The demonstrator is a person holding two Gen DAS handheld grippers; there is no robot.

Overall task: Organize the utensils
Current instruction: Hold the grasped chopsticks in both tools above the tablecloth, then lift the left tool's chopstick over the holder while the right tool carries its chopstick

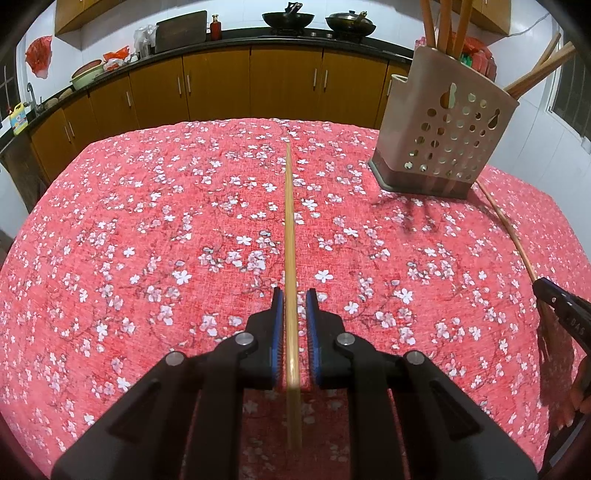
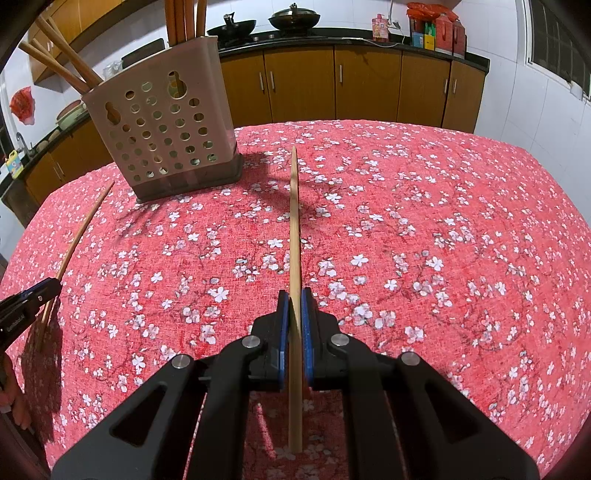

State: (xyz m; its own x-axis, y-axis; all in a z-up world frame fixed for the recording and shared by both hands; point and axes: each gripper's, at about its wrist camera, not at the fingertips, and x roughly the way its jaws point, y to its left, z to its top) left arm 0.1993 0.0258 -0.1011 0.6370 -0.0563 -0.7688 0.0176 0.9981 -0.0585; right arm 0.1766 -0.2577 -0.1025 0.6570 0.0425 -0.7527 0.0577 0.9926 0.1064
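Observation:
A beige perforated utensil holder (image 1: 441, 133) stands on the red floral tablecloth and holds several wooden chopsticks (image 1: 448, 26); it also shows in the right wrist view (image 2: 166, 125). A chopstick (image 1: 290, 229) lies between the blue pads of my left gripper (image 1: 294, 299), with small gaps at the pads, so the grip is unclear. My right gripper (image 2: 294, 301) is shut on another chopstick (image 2: 294, 229), held above the cloth and pointing away. Each gripper's tip shows at the edge of the other view: the right one (image 1: 554, 299), the left one (image 2: 37, 295).
The table (image 1: 147, 221) has a red cloth with white blossoms. Behind it run brown cabinets (image 1: 221, 85) under a dark counter with woks (image 1: 288, 18), a cutting board, bottles and bags. A window is at the right.

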